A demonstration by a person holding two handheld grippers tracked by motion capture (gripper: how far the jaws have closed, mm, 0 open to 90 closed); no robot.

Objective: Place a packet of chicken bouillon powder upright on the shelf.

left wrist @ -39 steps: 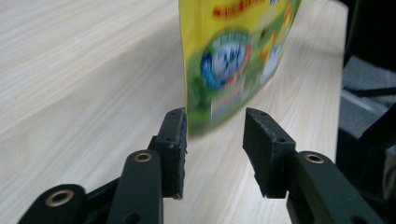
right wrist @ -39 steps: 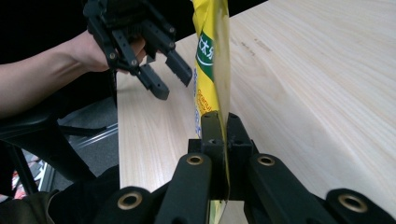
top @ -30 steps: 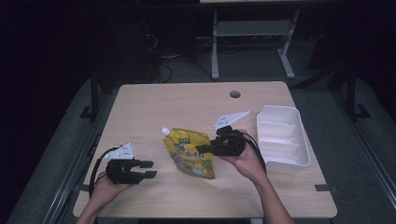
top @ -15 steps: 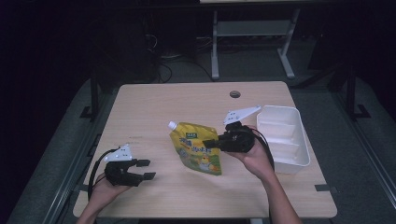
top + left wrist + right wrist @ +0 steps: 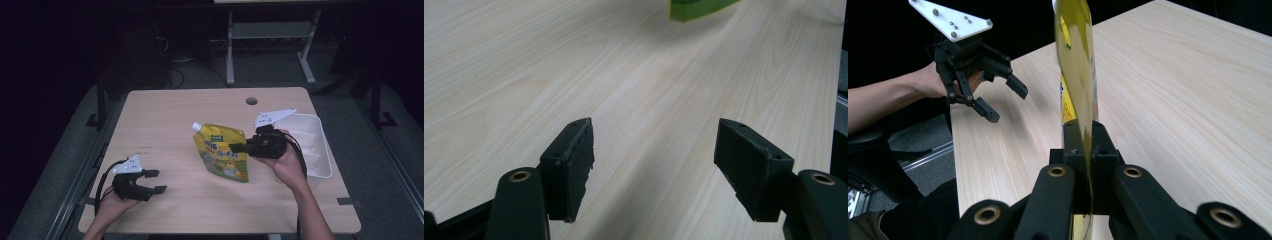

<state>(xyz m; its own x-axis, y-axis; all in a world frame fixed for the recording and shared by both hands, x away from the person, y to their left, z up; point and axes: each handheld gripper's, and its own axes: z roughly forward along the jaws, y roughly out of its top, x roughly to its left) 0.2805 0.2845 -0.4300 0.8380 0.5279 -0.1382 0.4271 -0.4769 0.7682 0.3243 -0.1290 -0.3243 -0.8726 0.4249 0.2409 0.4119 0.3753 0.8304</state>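
Observation:
A yellow-green spouted pouch hangs over the middle of the wooden table, lifted off its surface. My right gripper is shut on the pouch's right edge; in the right gripper view the pouch stands edge-on between the closed jaws. My left gripper is held low at the table's front left, open and holding nothing. In the left gripper view its fingers spread wide over bare wood, and the pouch's green corner shows far ahead.
A white rectangular tray sits at the table's right edge, just behind my right hand. A round cable hole lies near the back edge. A metal stand is on the floor beyond the table.
My right gripper has carried the pouch up and to the right, toward the tray. My left gripper has stayed at the front left, open.

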